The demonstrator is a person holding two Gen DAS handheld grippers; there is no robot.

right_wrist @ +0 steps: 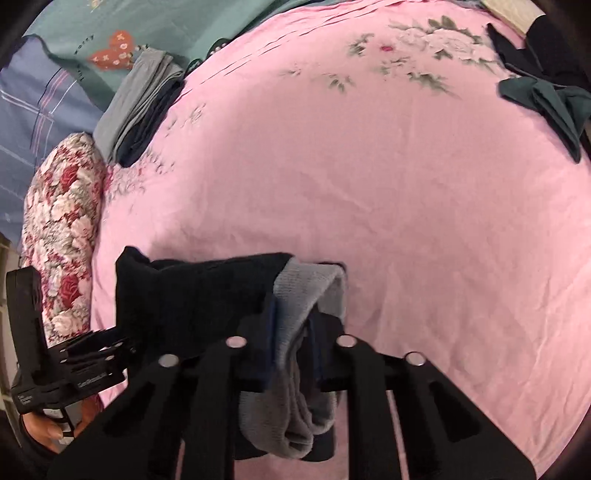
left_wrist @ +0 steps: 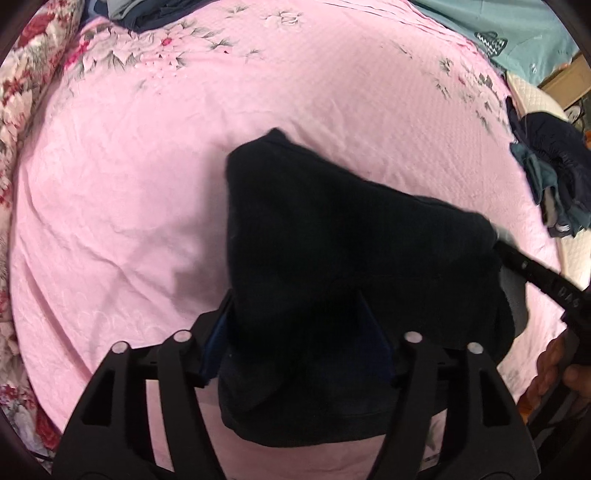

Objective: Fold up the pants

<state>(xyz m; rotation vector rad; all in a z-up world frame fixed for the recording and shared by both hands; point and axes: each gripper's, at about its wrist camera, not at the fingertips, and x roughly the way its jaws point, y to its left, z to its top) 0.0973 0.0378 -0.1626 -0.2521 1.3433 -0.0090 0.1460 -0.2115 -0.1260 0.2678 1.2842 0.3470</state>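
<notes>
Pants (left_wrist: 332,240) bunched between both grippers, low over the pink bedspread (left_wrist: 129,184).

From my right gripper (right_wrist: 291,325) I see the jaws narrow, pinched on the grey lining and dark cloth; my left gripper (left_wrist: 295,317) stands wide, the fabric draped between its fingers (left_wrist: 218,332), and I can't tell if the pads press it. The dark bundle runs sideways from one gripper to the other, its free corner pointing up the bed. Further out: a grey folded stack (right_wrist: 140,99) near the floral pillow (right_wrist: 66,229), a teal cover (right_wrist: 110,33), and a heap of dark clothes (left_wrist: 554,173) on the right. Nothing blocks the middle of the bedspread.
</notes>
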